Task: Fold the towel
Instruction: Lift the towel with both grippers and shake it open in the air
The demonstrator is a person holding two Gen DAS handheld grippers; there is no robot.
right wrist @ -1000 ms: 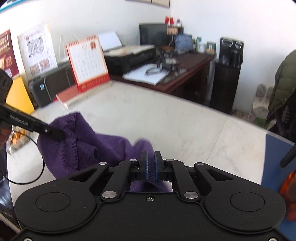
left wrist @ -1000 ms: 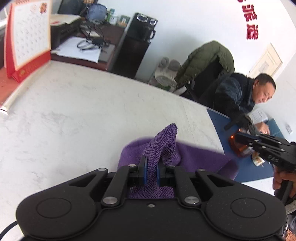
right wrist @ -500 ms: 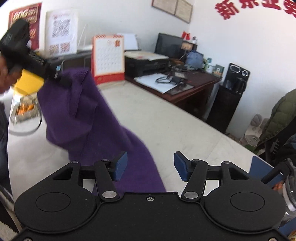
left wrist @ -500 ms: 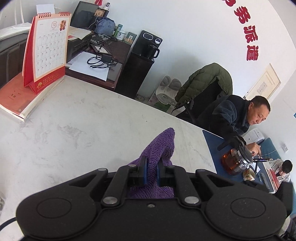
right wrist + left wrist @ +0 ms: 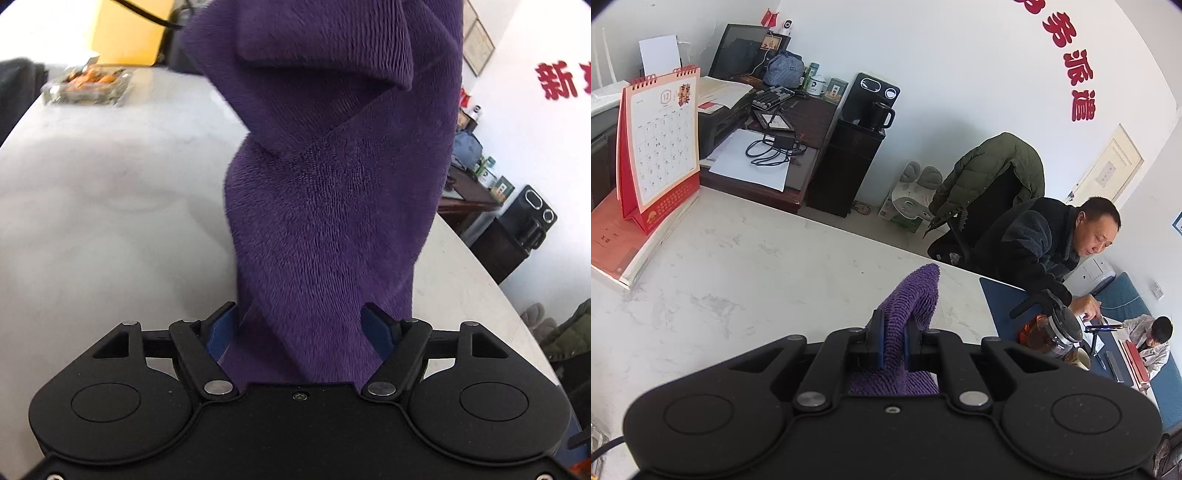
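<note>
- The left tool [image 5: 894, 341] is closed, its blue pads pinching a bunched bit of the purple towel [image 5: 912, 302]; a tuft of cloth stands up past the pads.
- The right tool [image 5: 301, 325] is spread wide. The towel [image 5: 332, 206] hangs down through the gap between its pads, and neither pad clamps it, though the left pad may brush the cloth.
- The towel is off the desk [image 5: 110, 206], dangling from the left tool's hold in a twisted column with one flap turned over near the top.
- As a judgement: it is light, soft and limp, with a looped pile that pads bite well, so slipping looks unlikely. It keeps no shape of its own and twists freely.
- A good hold is a free corner or a hem edge low on the hanging part, a single layer, not the thick twisted middle.
- The risk is catching two layers at once, which would lock the twist in.
- Beyond the desk [image 5: 738, 280] stand a red calendar [image 5: 659, 144] and a glass teapot [image 5: 1051, 328], well clear of the cloth.
</note>
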